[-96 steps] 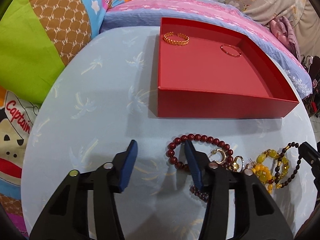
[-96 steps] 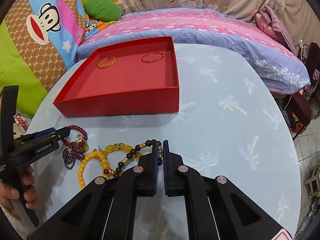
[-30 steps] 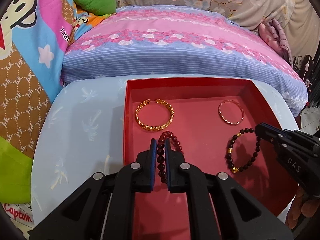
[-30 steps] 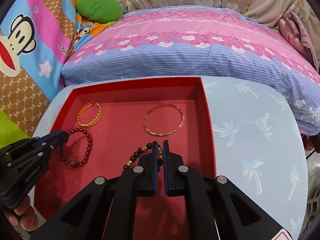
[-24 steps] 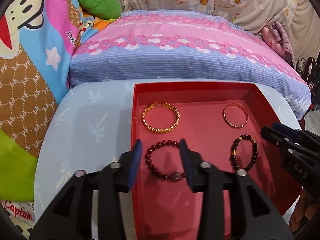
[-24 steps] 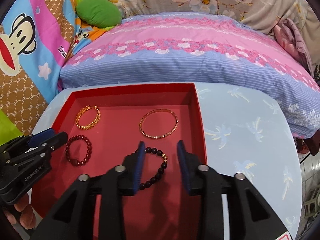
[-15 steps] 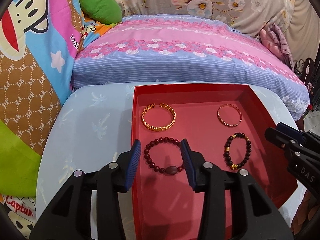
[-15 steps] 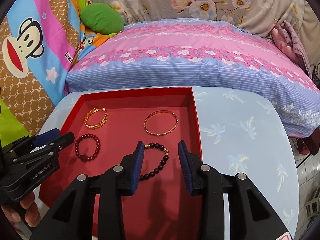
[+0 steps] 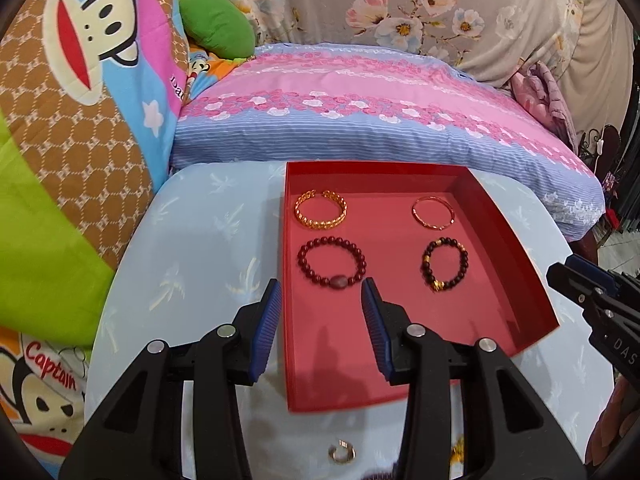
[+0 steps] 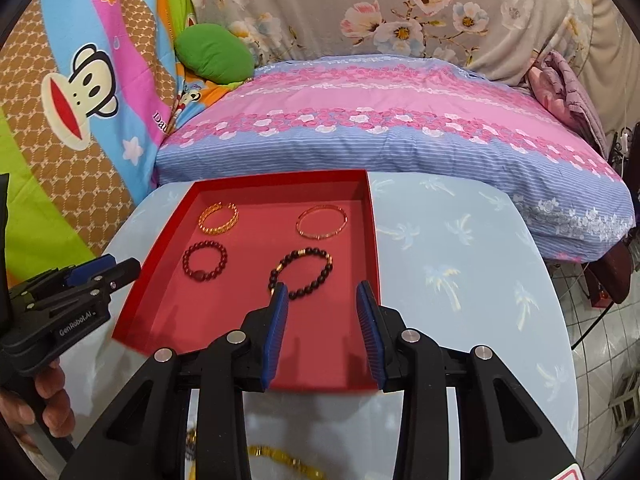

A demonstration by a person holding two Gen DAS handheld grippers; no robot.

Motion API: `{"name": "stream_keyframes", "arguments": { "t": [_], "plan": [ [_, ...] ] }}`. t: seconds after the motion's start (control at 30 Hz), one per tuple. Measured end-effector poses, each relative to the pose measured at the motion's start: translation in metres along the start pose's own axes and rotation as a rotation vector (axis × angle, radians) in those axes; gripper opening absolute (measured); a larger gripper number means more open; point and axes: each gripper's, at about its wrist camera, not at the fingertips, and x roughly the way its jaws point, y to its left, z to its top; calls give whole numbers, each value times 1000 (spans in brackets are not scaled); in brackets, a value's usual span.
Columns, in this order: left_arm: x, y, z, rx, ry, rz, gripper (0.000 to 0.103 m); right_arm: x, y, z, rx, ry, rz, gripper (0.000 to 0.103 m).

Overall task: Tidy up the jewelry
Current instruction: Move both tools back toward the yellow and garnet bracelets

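With both bead bracelets lying in the red tray (image 9: pixel 516 236), your left gripper (image 9: pixel 320 312) and right gripper (image 10: pixel 322 316) have just opened, fingers parted and empty. Reaching for the ring (image 9: pixel 341 451) on the tabletop (image 9: pixel 192 248), you could clip the tray's near wall and jolt the bracelets.

"GenRobot.AI" on left tool (image 10: pixel 102 274); "Captain" on blanket (image 9: pixel 52 368)

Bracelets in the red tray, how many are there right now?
4. In the red tray: gold chain bracelet back left, thin gold bangle back right, dark red bead bracelet front left, black bead bracelet front right. None looks hidden.
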Motion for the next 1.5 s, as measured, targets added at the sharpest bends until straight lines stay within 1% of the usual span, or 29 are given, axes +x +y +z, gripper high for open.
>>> {"name": "stream_keyframes", "arguments": {
  "t": [0.17, 0.37, 0.63, 0.8, 0.93, 0.97, 1.03, 1.23, 1.3, 1.5],
  "plan": [
    [-22, 1, -22, -2, 1, -5, 39, -19, 1, -26, -2, 20, 6, 35],
    [-33, -1, -50, -3, 35, -17, 39, -29, 2, -60, 3, 64, 9, 35],
    [-35, -3, -95, -15, 108, -37, 39, -21, 6, -102, -9, 137, 10, 35],
    [-34, -4, -117, -22, 148, -47, 39, -10, 11, -116, -22, 164, 14, 35],
    [-35, -7, -126, -17, 161, -57, 40, -2, 12, -122, -23, 179, 9, 35],
    [-35, -8, -128, -15, 163, -59, 41, 0, 12, -123, -26, 181, 4, 33],
    [-36, -9, -129, -12, 164, -63, 45, 2, 12, -126, -24, 192, 5, 27],
    [-33, -18, -134, 5, 177, -82, 45, 0, 10, -129, -39, 186, -24, 11],
    [-32, -21, -136, 12, 182, -86, 45, -2, 9, -131, -38, 187, -28, 9],
    [-27, -26, -144, 17, 200, -90, 45, -10, 2, -137, -9, 199, -22, 9]
  ]
}}
